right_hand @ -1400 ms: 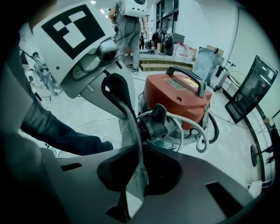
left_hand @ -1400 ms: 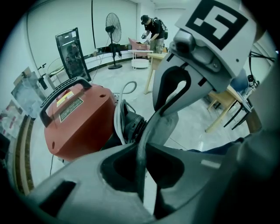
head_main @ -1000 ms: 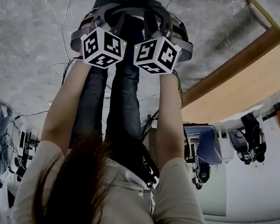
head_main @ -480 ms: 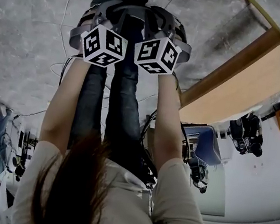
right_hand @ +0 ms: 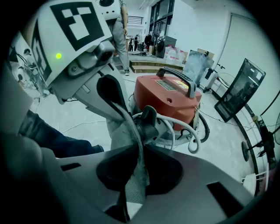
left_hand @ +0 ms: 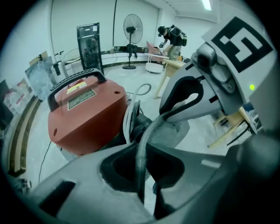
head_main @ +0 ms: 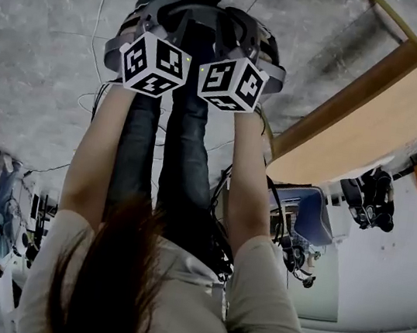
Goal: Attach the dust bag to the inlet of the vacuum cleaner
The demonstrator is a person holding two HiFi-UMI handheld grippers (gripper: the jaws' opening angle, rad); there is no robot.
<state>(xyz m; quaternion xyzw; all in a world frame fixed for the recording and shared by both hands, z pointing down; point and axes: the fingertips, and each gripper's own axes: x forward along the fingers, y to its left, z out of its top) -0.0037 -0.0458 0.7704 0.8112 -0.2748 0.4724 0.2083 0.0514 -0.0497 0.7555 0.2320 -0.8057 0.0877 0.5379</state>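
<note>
- Barely anything differs from a second ago: in the head view both marker cubes sit in nearly the same spot, side by side. Only the dark figure beyond the wooden table has shifted.
- The left gripper is clamped on a thin fold of the dust bag.
- The right gripper pinches the bag's woven cloth too, and its jaws have just eased a touch wider.
- The bag hangs just ahead of both sets of jaws, bunched against the black inlet of the red vacuum cleaner.
- From the head view the cubes hide the jaws and the bag, and the vacuum cleaner is cut off at the top edge.
- Whether the bag's mouth is seated on the inlet cannot be made out.
</note>
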